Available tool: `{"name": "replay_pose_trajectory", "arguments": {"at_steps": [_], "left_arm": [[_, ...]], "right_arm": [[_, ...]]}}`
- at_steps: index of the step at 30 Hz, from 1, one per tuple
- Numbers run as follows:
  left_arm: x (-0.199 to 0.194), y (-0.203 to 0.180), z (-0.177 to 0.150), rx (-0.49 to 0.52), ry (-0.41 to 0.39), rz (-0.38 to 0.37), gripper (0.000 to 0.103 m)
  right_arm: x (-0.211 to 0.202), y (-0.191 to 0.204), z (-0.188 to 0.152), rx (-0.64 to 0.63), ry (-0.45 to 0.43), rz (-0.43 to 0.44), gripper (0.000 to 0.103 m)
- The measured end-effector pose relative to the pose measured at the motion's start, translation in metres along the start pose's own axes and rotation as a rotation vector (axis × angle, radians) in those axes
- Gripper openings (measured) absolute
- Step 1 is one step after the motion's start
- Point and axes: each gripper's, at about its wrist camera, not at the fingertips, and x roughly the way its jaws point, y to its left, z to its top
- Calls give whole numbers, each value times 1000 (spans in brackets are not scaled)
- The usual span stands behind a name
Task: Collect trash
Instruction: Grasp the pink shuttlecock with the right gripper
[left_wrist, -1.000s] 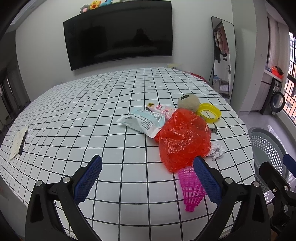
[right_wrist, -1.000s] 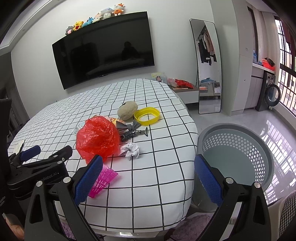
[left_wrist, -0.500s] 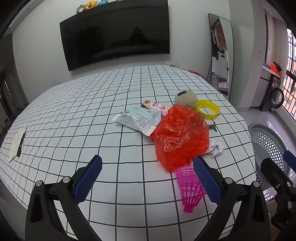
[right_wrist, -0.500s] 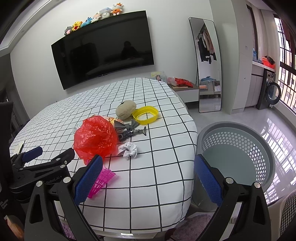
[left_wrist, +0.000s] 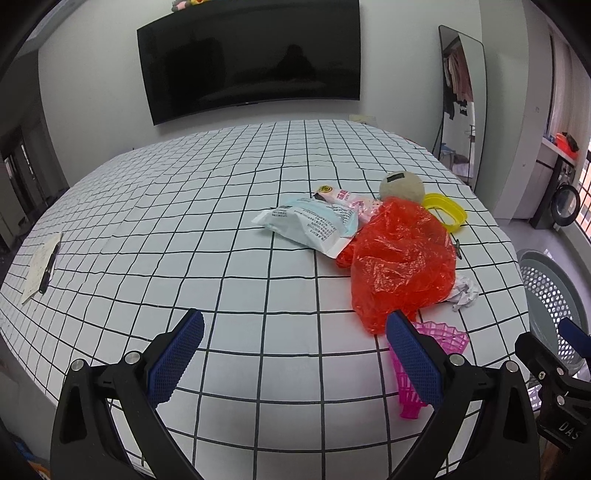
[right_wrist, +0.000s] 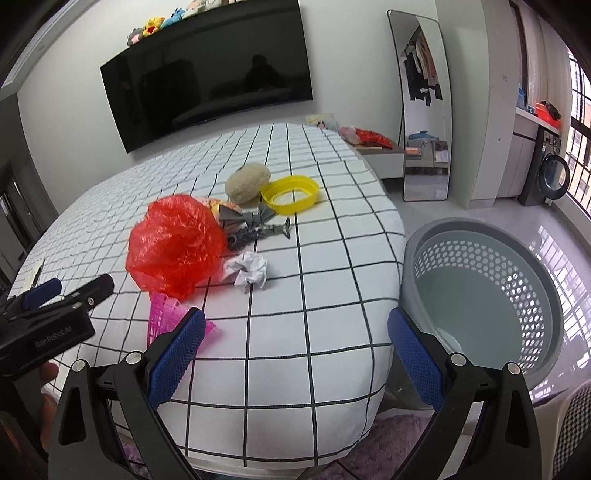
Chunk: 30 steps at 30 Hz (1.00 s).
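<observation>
Trash sits bunched near the right edge of the bed (left_wrist: 221, 229), close to the basket (right_wrist: 480, 280) on the floor just past that edge, so each piece needs only a short carry over the side. Red bag (left_wrist: 399, 258) is the biggest piece, puffed up and covering part of the pink mesh (left_wrist: 410, 387) and touching the paper wad (left_wrist: 463, 295). White packet (left_wrist: 314, 225) and pink wrapper (left_wrist: 351, 197) lie just behind the bag. Yellow ring (right_wrist: 290, 189), beige ball (right_wrist: 246, 182) and a grey toy (right_wrist: 255, 229) are mixed in; probably not all trash, cannot tell.

Left gripper (left_wrist: 295, 354) hovers low over the near part of the bed, jaws spread wide, holding nothing, aimed left of the bag. Right gripper (right_wrist: 295, 354) hangs at the bed's corner, jaws also spread and empty, with the basket rim just beside its right finger. Likely set up this way so the left takes the pile and the right works the basket side.

Room: wide bare bedding left of the pile, free for approach. Paper and pen (left_wrist: 42, 269) lie well apart at the far left edge. Basket mouth is open and looks empty. Pink mesh lies near the bed's front edge; a careless push could tip it off.
</observation>
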Motion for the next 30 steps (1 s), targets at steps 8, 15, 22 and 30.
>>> {"name": "replay_pose_trajectory", "arguments": {"at_steps": [8, 15, 22, 30], "left_arm": [[9, 23, 5, -16, 13, 29, 97], [16, 39, 7, 13, 11, 52, 97], [20, 54, 9, 20, 8, 39, 97], [26, 65, 10, 9, 23, 21, 97]], "right_arm": [[8, 25, -2, -41, 45, 64, 95], [19, 54, -7, -65, 93, 104, 95], [33, 75, -11, -77, 122, 98, 94], [52, 85, -12, -71, 153, 67, 94]]}}
